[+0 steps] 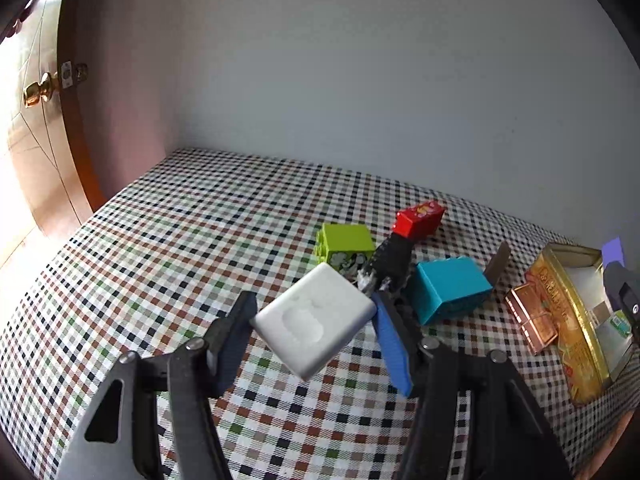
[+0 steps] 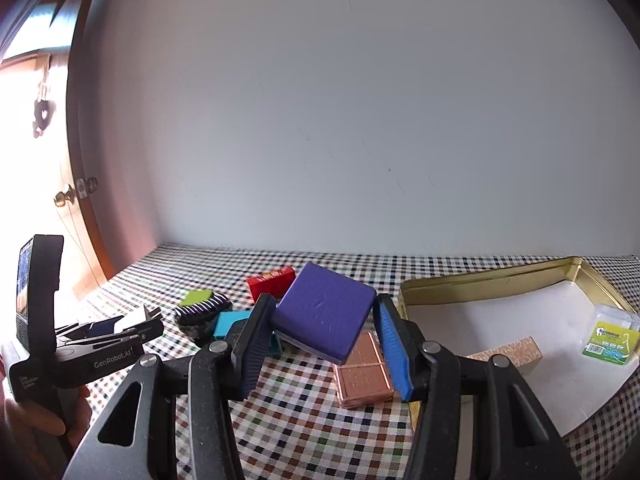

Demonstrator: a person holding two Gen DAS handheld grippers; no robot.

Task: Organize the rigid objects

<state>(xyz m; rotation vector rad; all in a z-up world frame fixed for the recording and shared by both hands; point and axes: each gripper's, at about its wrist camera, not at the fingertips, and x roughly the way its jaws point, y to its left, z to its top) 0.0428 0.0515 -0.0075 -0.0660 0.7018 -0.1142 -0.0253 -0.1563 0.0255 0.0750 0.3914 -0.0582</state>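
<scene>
My left gripper [image 1: 316, 320] is shut on a white square case [image 1: 316, 322] and holds it above the checked table. My right gripper [image 2: 326, 316] is shut on a purple square case [image 2: 326, 314], held above the table just left of the gold tin [image 2: 500, 276]. The tin also shows in the left wrist view [image 1: 576, 344], at the right. On the table lie a green block [image 1: 346, 242], a red block [image 1: 418, 220], a teal box [image 1: 452, 288], a black striped object [image 1: 390, 264] and a copper case [image 2: 362, 376].
The tin holds a green-labelled clear packet [image 2: 610, 336] and a glittery copper box [image 2: 508, 352]. A grey wall stands behind the table. A wooden door with a brass knob [image 1: 38, 90] is at the left. The left gripper body shows in the right wrist view [image 2: 80, 352].
</scene>
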